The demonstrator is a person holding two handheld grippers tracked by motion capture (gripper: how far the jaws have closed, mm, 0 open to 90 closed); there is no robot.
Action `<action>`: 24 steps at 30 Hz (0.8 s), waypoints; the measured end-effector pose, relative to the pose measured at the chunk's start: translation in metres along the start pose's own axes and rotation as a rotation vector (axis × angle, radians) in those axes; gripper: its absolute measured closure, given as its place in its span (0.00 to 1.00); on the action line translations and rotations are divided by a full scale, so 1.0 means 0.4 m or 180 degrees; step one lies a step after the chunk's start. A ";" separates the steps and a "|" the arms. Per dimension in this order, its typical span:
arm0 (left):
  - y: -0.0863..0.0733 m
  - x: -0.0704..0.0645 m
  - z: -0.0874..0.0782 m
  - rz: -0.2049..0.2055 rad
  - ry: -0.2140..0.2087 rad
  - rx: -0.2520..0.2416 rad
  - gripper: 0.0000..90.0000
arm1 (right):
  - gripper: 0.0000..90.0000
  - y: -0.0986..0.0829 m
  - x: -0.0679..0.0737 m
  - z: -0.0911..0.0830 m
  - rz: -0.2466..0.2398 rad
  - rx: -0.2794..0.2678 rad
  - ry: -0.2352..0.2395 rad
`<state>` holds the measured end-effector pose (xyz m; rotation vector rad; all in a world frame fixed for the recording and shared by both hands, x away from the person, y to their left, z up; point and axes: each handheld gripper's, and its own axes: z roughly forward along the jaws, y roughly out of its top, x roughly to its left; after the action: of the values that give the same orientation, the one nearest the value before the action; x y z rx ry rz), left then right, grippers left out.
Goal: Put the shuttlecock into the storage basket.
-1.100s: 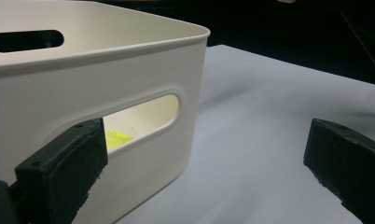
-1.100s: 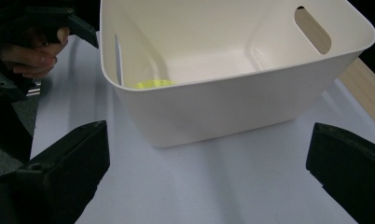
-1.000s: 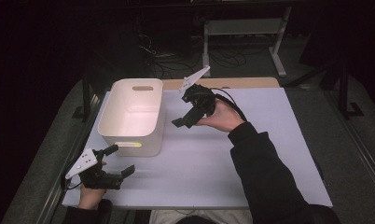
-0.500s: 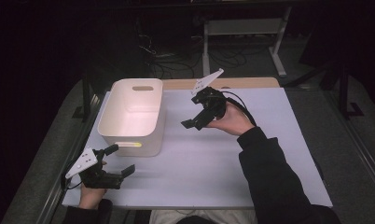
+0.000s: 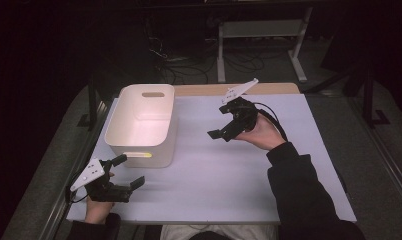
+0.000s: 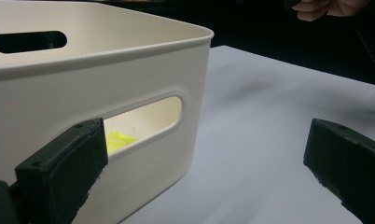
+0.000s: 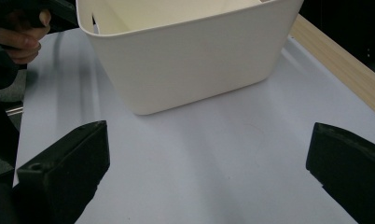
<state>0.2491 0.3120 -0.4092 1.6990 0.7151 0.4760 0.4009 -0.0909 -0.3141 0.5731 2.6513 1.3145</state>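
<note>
A white plastic bin (image 5: 144, 125) with handle slots stands on the left half of the table. Something yellow (image 6: 116, 140) lies inside it, seen through the near slot. My left gripper (image 5: 129, 171) rests low at the bin's near corner, open and holding nothing; in its own view (image 6: 209, 163) one jaw sits against the slotted wall. My right gripper (image 5: 219, 121) hovers above the table to the right of the bin, open and pointing at it. The right gripper view (image 7: 206, 163) shows the bin's side wall (image 7: 190, 56) ahead, with bare mat between the jaws.
A pale mat (image 5: 229, 170) covers the table, with a wooden strip (image 5: 204, 90) along the far edge. Behind the table stand a metal frame (image 5: 261, 30) and floor cables. The person's other hand (image 7: 17, 32) shows beyond the bin.
My right gripper has drifted rightward, away from the bin's right rim, staying open. The left gripper and the bin have not moved.
</note>
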 end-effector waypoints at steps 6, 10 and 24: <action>0.000 0.000 0.000 0.0001 0.0003 0.0007 0.00 | 0.00 -0.025 -0.006 -0.011 0.0038 0.0012 -0.0029; 0.000 0.000 0.000 0.0002 0.0002 0.0005 0.00 | 0.00 -0.043 -0.010 -0.020 0.0071 -0.0003 -0.0050; 0.000 0.000 0.000 0.0002 0.0000 0.0003 0.00 | 0.00 -0.093 -0.016 -0.049 0.0179 -0.0074 -0.0097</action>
<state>0.2493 0.3120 -0.4092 1.7003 0.7151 0.4762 0.3912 -0.1284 -0.3319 0.6638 2.6103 1.3388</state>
